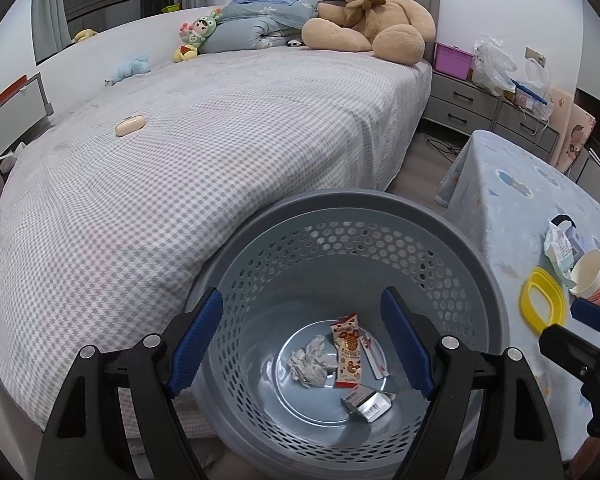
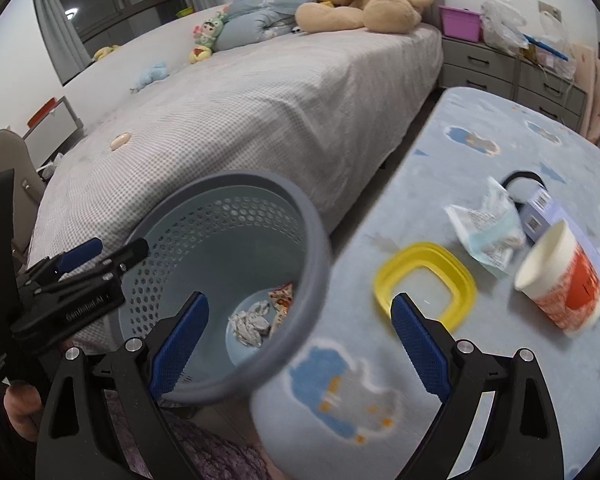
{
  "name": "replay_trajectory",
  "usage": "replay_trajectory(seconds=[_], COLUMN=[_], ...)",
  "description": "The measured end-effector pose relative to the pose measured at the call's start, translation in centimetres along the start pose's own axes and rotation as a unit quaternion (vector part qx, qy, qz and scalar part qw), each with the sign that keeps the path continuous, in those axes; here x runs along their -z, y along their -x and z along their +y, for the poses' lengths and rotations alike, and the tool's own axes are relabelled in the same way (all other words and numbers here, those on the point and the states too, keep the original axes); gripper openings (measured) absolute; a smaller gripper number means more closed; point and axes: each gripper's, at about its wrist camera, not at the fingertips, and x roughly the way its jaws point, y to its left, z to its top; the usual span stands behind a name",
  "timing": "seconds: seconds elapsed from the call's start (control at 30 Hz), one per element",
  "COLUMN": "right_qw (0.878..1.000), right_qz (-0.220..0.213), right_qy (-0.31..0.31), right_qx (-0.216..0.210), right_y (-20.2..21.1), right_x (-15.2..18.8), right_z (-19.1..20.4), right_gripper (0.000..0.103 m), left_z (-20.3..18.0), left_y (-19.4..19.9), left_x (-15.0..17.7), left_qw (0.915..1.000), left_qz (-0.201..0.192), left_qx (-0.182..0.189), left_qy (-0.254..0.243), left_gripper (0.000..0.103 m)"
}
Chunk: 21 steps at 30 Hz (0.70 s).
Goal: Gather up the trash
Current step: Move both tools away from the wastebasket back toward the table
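1. The left tool [image 1: 302, 344] hangs over the basket [image 1: 480, 248], fingers spread apart with nothing between them.
2. The right tool [image 2: 300, 346] is likewise spread wide and holds nothing.
3. On the bench [image 2: 480, 132], at two o'clock from the right tool, lie a yellow ring [image 2: 384, 280], a crumpled wrapper [image 2: 486, 228] and a paper cup [image 2: 560, 280].
4. The basket holds a tissue wad [image 1: 310, 362] and a snack packet [image 1: 346, 348].
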Motion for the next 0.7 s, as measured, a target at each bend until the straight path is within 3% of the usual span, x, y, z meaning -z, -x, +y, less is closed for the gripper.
replay_trajectory(seconds=[0.47, 0.7], right_qw=[0.997, 0.994], right_qz=[-0.019, -0.022], right_qy=[-0.057, -0.079], right_qx=[0.052, 0.068], right_y=[6.7, 9.3], right_x=[2.6, 3.8], right_z=[-7.5, -11.1], right_gripper=[0.091, 0.091], left_z=[-7.7, -11.5], left_y=[2.0, 2.1], left_x=[0.1, 0.8], left_qw=[0.9965, 0.9908], left_qz=[-0.017, -0.004], left_qx=[0.049, 0.087], left_qy=[-0.065, -0.103], left_gripper=[0.078, 0.078])
